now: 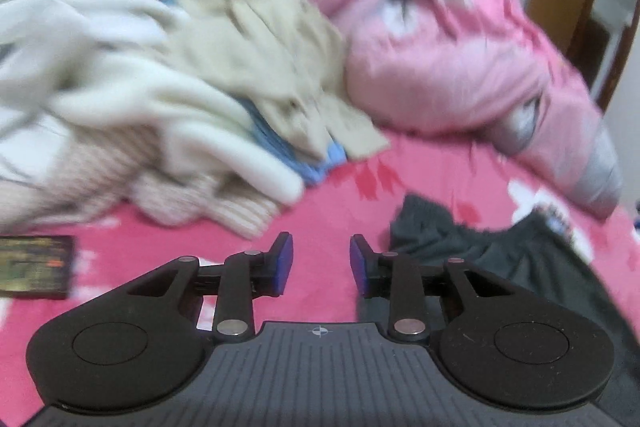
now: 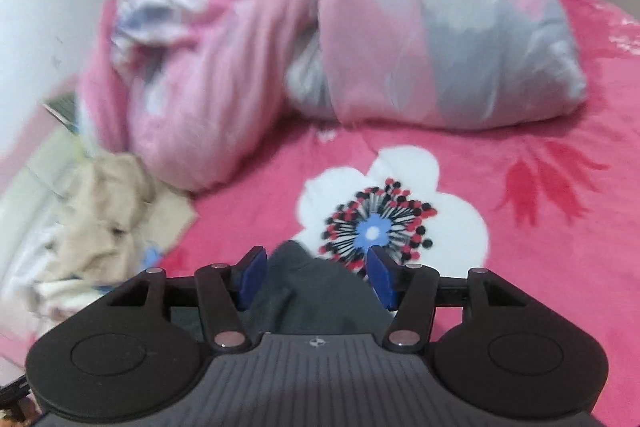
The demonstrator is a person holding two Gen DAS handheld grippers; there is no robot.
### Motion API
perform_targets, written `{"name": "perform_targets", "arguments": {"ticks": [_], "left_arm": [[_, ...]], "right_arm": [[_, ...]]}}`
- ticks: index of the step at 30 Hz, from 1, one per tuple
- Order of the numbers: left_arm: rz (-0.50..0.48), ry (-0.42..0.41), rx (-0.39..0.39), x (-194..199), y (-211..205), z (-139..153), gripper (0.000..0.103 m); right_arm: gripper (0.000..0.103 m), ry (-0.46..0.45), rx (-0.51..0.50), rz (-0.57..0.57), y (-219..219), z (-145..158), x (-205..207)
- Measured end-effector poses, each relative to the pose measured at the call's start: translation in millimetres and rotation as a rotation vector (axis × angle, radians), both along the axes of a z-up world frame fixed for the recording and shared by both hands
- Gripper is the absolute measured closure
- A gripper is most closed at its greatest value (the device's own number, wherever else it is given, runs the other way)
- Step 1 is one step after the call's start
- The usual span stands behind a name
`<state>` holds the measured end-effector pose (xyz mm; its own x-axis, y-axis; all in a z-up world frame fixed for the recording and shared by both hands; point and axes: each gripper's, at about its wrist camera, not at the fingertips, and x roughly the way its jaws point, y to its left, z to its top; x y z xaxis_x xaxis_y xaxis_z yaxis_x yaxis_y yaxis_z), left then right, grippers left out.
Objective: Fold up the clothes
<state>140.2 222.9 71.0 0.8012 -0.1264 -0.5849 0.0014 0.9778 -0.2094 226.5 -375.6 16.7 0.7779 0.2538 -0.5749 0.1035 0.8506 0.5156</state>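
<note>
The pink bed cover [image 1: 328, 211] fills both views, with a heap of unfolded clothes [image 1: 168, 99] at upper left of my left view and the dark grey garment [image 1: 492, 259] at its lower right. My left gripper [image 1: 321, 267] stands apart and empty; my right gripper [image 2: 314, 277] is apart too, the grey cloth lying loose between its jaws, unpinched. I'd flatten that garment before closing on an edge.

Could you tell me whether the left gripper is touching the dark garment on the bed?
Apart. The left wrist view shows the left gripper open, with only pink blanket between its pads; the dark garment lies off to the right.
</note>
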Motion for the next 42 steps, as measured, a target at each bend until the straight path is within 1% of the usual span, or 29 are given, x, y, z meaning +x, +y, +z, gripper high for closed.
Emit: {"name": "perform_targets", "arguments": {"ticks": [3, 5, 7, 9, 10, 12, 14, 16, 19, 21, 24, 26, 27, 29, 30, 31, 33, 35, 37, 38, 39, 40, 41, 42], "left_arm": [[0.01, -0.023, -0.031, -38, 22, 34, 0.069], [0.001, 0.0, -0.06, -64, 37, 48, 0.065], [-0.036, 0.032, -0.091, -83, 44, 48, 0.064], [-0.084, 0.066, -0.094, -103, 41, 34, 0.064], [-0.108, 0.083, -0.094, -113, 39, 27, 0.064], [-0.161, 0.125, -0.09, -127, 30, -1, 0.064], [-0.209, 0.169, -0.095, -138, 19, -32, 0.064], [-0.241, 0.199, -0.111, -145, 9, -63, 0.064], [-0.222, 0.217, -0.061, -148, -3, -101, 0.064], [-0.214, 0.223, -0.031, -148, -7, -116, 0.064], [-0.208, 0.183, -0.032, -155, -10, -121, 0.065], [-0.206, 0.178, -0.043, -158, -12, -121, 0.074], [-0.203, 0.175, -0.045, -160, -13, -121, 0.083], [-0.199, 0.163, -0.046, -164, -16, -119, 0.099], [-0.194, 0.161, -0.05, -165, -17, -117, 0.101], [-0.189, 0.16, -0.054, -166, -18, -116, 0.103], [-0.164, 0.159, -0.087, -167, -10, -104, 0.103], [-0.139, 0.158, -0.121, -168, -2, -92, 0.103], [-0.139, 0.185, -0.093, -166, 1, -92, 0.103], [-0.139, 0.2, -0.079, -165, 2, -93, 0.101], [-0.139, 0.214, -0.064, -164, 3, -93, 0.101], [-0.118, 0.246, -0.037, -162, 1, -99, 0.089], [-0.108, 0.281, -0.02, -159, 1, -104, 0.078], [-0.098, 0.302, -0.016, -157, 1, -106, 0.077]], "right_arm": [[0.045, -0.063, -0.011, 0.028, 12, 33, -63], [0.045, -0.097, -0.012, 0.057, 26, 51, -103], [0.045, -0.099, 0.014, 0.106, 42, 55, -138], [0.045, -0.081, 0.044, 0.159, 61, 53, -171], [0.045, -0.053, 0.059, 0.191, 73, 44, -187], [0.045, 0.016, 0.101, 0.255, 97, 20, -209], [0.047, 0.103, 0.135, 0.312, 124, -15, -227], [0.048, 0.176, 0.139, 0.345, 150, -50, -242], [0.051, 0.229, 0.159, 0.34, 174, -91, -255], [0.054, 0.239, 0.181, 0.323, 183, -110, -259], [0.056, 0.206, 0.174, 0.31, 196, -123, -265], [0.06, 0.194, 0.177, 0.31, 202, -125, -268], [0.065, 0.192, 0.181, 0.315, 206, -127, -271], [0.081, 0.204, 0.2, 0.337, 214, -132, -277], [0.089, 0.217, 0.201, 0.351, 219, -136, -278], [0.101, 0.231, 0.202, 0.364, 224, -140, -279], [0.102, 0.24, 0.176, 0.382, 236, -142, -280], [0.102, 0.193, 0.181, 0.41, 241, -129, -284], [0.101, 0.144, 0.192, 0.432, 243, -117, -287], [0.1, 0.145, 0.201, 0.434, 243, -118, -287], [0.097, 0.179, 0.207, 0.432, 243, -126, -286], [0.087, 0.231, 0.209, 0.428, 242, -137, -284], [0.082, 0.276, 0.208, 0.419, 240, -146, -283], [0.082, 0.317, 0.203, 0.405, 237, -153, -283]]}}
